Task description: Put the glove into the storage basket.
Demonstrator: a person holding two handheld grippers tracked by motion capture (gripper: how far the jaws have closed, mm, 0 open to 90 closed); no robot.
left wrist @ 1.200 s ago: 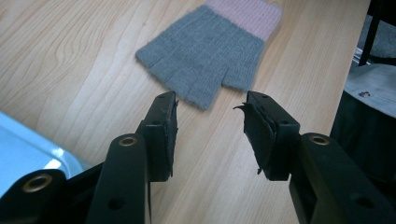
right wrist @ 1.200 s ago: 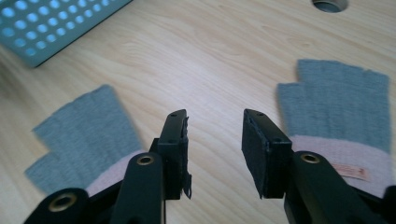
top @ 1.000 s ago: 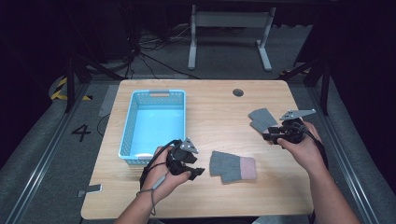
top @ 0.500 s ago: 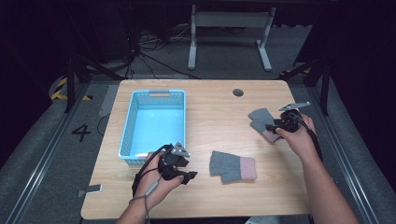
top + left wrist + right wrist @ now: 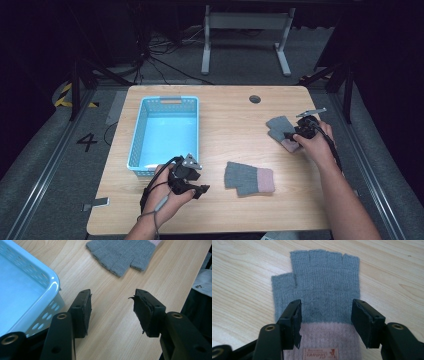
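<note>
The right gripper (image 5: pixel 325 322), jaws just opened wide, is straddling the far fingerless glove (image 5: pixel 281 131) at the table's three o'clock, probably about to grasp it. The left gripper (image 5: pixel 112 312) is hovering released beside the blue basket (image 5: pixel 141 145).

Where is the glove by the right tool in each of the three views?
High view: glove at the table's right side, partly under the right tool.
Left gripper view: not this glove; the one at top is the other glove.
Right gripper view: centre, flat under the open jaws, glove.
Shared landmark: the wooden table.
</note>
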